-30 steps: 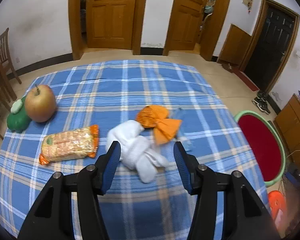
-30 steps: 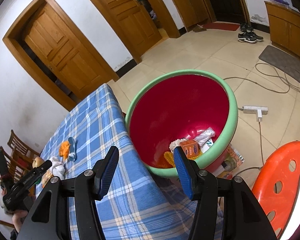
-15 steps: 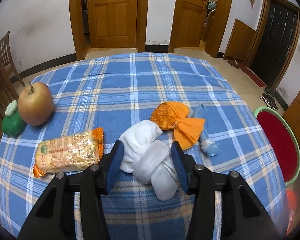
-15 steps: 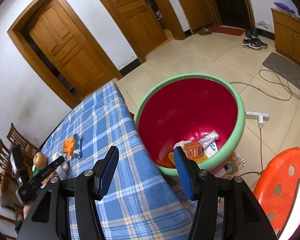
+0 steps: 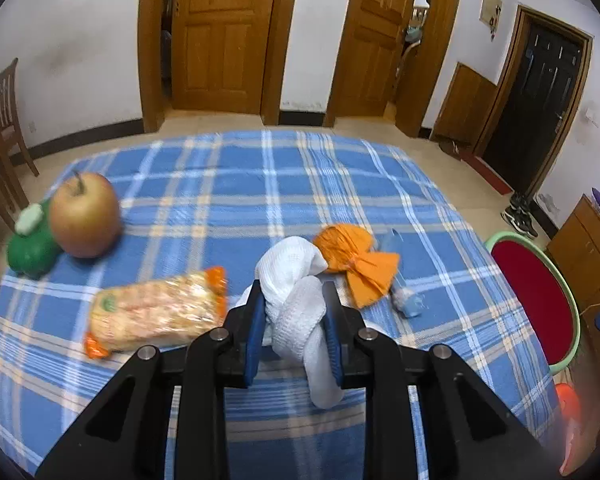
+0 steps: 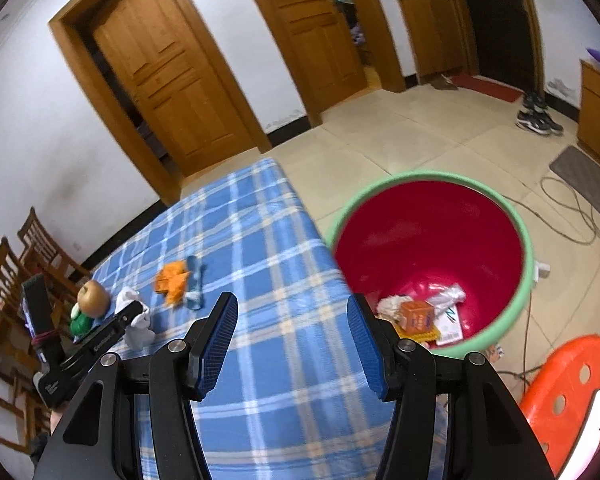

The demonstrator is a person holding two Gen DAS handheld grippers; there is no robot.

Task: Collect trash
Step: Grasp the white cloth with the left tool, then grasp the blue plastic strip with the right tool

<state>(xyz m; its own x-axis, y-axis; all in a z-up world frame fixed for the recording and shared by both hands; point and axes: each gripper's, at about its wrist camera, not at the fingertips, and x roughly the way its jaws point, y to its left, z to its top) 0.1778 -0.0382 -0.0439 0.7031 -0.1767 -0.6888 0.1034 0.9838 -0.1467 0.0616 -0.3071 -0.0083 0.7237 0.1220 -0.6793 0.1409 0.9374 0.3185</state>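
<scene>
Right now the left gripper [image 5: 294,312] is clamped on the white cloth wad [image 5: 296,300], blue pads pressing both sides. Wad sits mid-table, nearer the camera-side edge; long axis runs roughly front-to-back, bulky end away from cam, thin tail drooping toward it. Tablecloth [image 5: 240,184] has lots of bare room at the far side & centre. Beside the wad: snack packet [image 5: 156,314] on one side, orange wrapper [image 5: 356,260] on the other w/ a pale-blue item [image 5: 400,280] beyond it. Apple [image 5: 85,214] and green toy [image 5: 32,240] touch each other by the table's side edge. Right gripper [image 6: 292,340] hangs wide apart, nothing between its pads, over the table corner next to the bin [image 6: 524,240]. Bin stands just off the table edge on the floor; at its bottom lie an orange box [image 6: 418,316], crumpled plastic [image 6: 448,294], whitish paper. Orange stool [image 6: 568,384] near bin.
</scene>
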